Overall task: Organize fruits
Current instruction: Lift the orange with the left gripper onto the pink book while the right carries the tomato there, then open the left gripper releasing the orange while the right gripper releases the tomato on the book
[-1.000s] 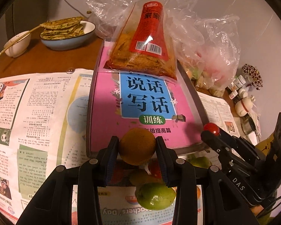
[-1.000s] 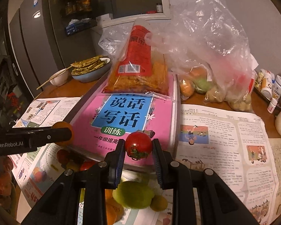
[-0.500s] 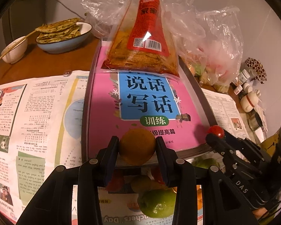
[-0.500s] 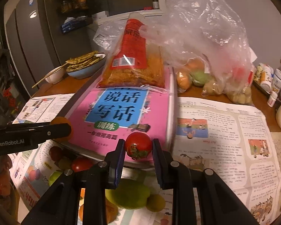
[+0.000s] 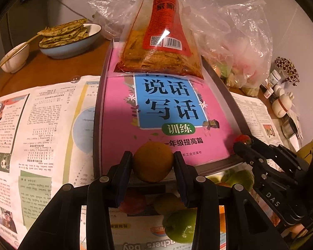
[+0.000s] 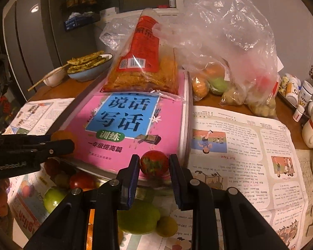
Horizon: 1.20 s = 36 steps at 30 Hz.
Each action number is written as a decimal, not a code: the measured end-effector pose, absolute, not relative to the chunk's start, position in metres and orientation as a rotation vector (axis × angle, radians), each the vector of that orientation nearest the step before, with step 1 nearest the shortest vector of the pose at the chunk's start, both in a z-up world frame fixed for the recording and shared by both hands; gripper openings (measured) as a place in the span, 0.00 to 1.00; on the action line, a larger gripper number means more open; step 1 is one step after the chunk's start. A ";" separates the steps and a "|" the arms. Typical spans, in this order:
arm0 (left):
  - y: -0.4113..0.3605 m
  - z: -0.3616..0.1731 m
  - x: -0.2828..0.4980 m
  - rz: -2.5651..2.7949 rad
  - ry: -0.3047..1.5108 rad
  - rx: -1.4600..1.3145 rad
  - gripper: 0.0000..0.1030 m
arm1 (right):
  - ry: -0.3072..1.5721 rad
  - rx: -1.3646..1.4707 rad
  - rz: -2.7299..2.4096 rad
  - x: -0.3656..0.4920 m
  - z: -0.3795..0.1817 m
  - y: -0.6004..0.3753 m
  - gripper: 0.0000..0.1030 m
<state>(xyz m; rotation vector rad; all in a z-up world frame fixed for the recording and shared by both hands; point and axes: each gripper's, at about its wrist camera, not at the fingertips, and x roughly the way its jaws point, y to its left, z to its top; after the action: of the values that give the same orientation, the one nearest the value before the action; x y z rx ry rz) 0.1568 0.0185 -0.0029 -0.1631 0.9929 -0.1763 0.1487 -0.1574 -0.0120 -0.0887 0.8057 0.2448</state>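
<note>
With the left gripper [image 5: 153, 164] clamped on an orange [image 5: 153, 161] and the right gripper [image 6: 154, 164] on a tomato [image 6: 154, 163], carry both toward twelve o'clock over the tray [image 5: 97, 129], squeezing the tomato gently.

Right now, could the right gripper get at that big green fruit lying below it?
Probably not yet. The right gripper is shut on a small red fruit, so its jaws are taken. The big green fruit lies uncovered on the newspaper just beneath, with nothing over it.

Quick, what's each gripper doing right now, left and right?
Left gripper: jaws closed on the orange fruit.
Right gripper: jaws closed on the red tomato.
</note>
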 end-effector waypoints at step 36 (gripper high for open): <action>0.021 -0.004 0.157 -0.180 0.988 -0.140 0.40 | 0.810 -0.043 0.258 0.152 -0.015 -0.154 0.35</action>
<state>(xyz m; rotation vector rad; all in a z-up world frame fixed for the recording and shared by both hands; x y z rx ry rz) 0.1569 0.0211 -0.0045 -0.1403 0.9875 -0.1798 0.1516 -0.1541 -0.0146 -0.0434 0.8097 0.2579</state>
